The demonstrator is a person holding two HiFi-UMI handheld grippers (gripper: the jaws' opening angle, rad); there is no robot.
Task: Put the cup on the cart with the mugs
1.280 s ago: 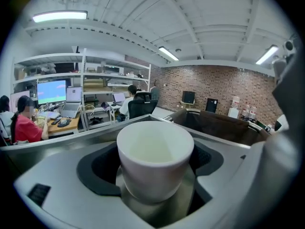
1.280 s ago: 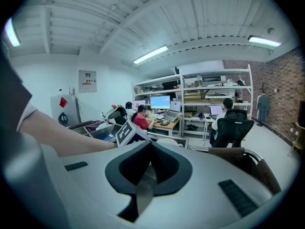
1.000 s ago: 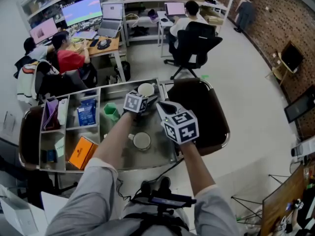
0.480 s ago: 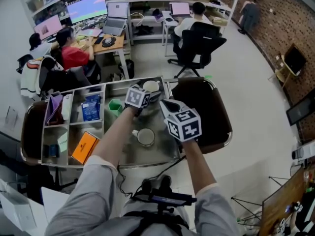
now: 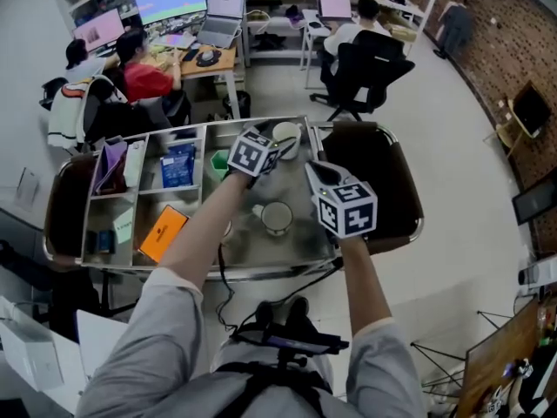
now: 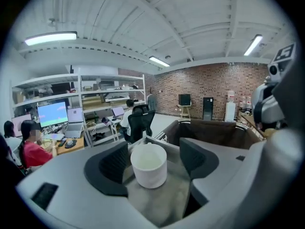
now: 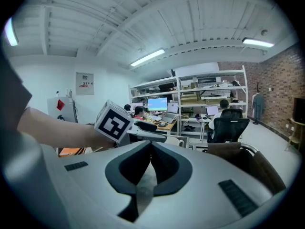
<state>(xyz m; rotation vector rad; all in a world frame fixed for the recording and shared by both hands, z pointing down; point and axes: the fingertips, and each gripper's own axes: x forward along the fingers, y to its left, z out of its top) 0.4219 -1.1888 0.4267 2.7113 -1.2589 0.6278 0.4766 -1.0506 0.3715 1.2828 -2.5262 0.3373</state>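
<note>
Cart [image 5: 383,181] fills the head view. Your right gripper [image 5: 313,171] hovers with jaws pressed together, nothing in them. Your left gripper [image 5: 274,149] has jaws spread, just been closing; the cup [image 5: 285,133] stands between them, pads not pressing it. Cup is upright at the cart's 12 o'clock edge. Mug [image 5: 277,218] sits at 6 o'clock of the cup, well apart.

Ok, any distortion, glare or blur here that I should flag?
Head view: heavy fisheye, the cart bows, little blur. Left gripper view: dark round vignette, ceiling lamp blown out, white cup sharp. Right gripper view: same vignette, shelving curved, near foreground soft.
</note>
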